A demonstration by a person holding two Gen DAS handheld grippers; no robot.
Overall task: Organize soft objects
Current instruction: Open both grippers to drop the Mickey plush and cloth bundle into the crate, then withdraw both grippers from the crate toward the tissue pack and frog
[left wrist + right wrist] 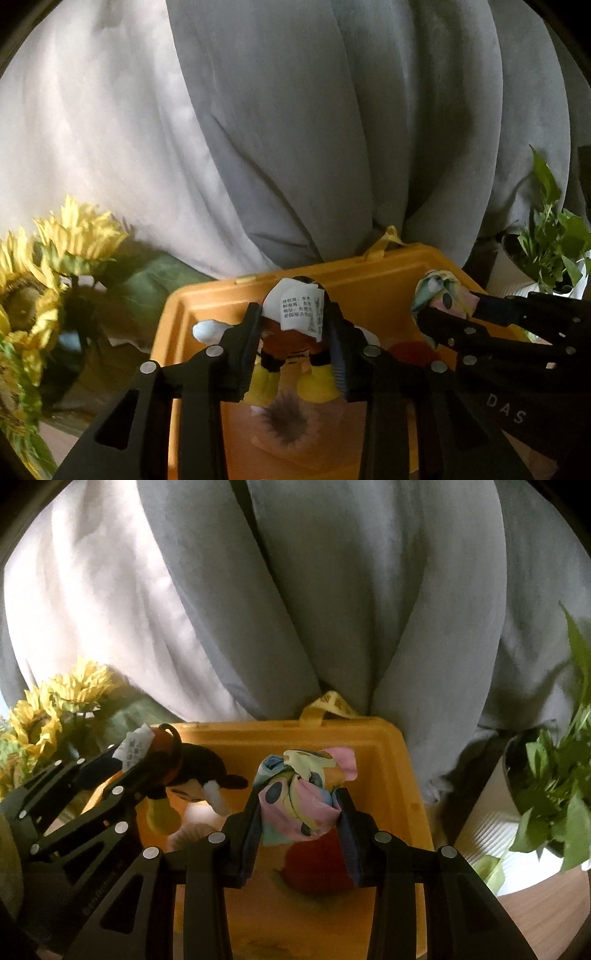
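Note:
A yellow open bin (369,258) (258,727) sits right below both grippers. My left gripper (293,314) is shut on a plush toy (291,339) with a black head, brown body, yellow feet and a white printed label. In the right wrist view the plush toy (199,771) hangs from the left gripper (140,760) over the bin's left side. My right gripper (300,797) is shut on a knotted pastel cloth bundle (295,812), pink, blue and yellow, held over the bin's middle. From the left wrist view, the bundle (439,291) and right gripper (443,321) appear at the right.
Yellow sunflowers (74,236) (55,709) stand close to the bin's left side. A leafy green plant in a white pot (546,243) (554,775) stands to the right. Grey curtains (332,129) hang behind the bin. Something red (317,864) lies inside the bin.

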